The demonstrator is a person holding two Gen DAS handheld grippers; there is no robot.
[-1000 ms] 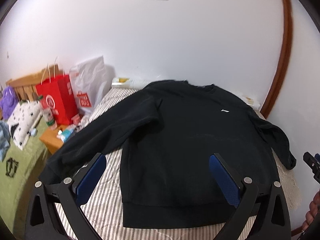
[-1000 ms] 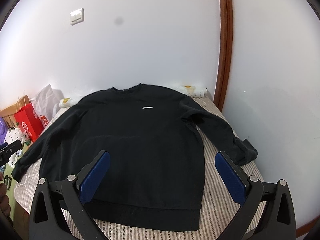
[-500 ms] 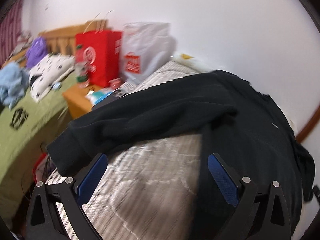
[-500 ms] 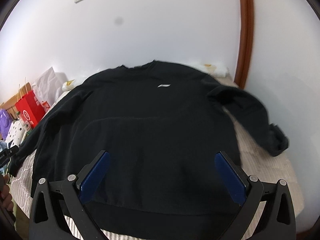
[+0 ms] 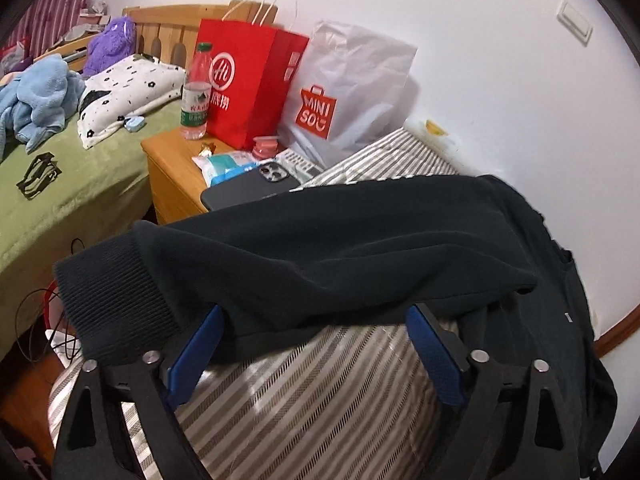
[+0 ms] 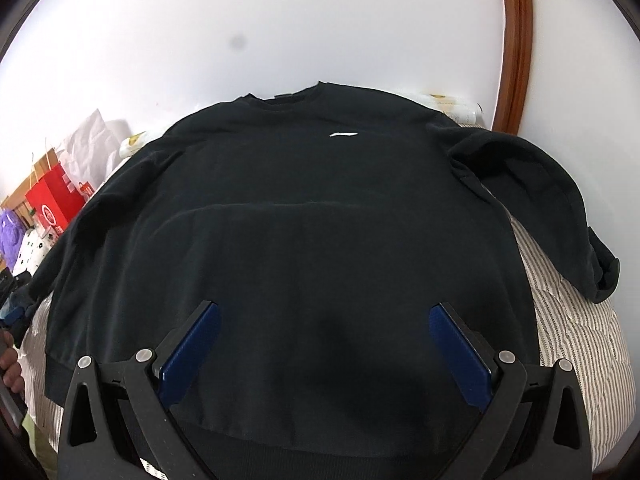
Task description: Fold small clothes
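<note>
A black sweatshirt (image 6: 304, 240) with a small white chest logo lies flat, front up, on a striped bedspread (image 6: 568, 328). Its one sleeve (image 5: 320, 248) stretches across the left wrist view, ribbed cuff (image 5: 108, 292) at the left. My left gripper (image 5: 316, 320) is open, its blue pads at the sleeve's near edge, close to the cuff. My right gripper (image 6: 324, 320) is open above the sweatshirt's lower body, near the hem. The other sleeve (image 6: 552, 208) lies bent at the right.
A wooden nightstand (image 5: 172, 176) beside the bed holds a red paper bag (image 5: 248, 84), a white Miniso bag (image 5: 352, 96), a water bottle (image 5: 196, 92) and a black phone (image 5: 252, 188). A green bed (image 5: 60, 184) lies to the left. A white wall is behind.
My left gripper has swung left and come down to the sleeve near its cuff. My right gripper has moved closer over the sweatshirt's lower body. Both stay open.
</note>
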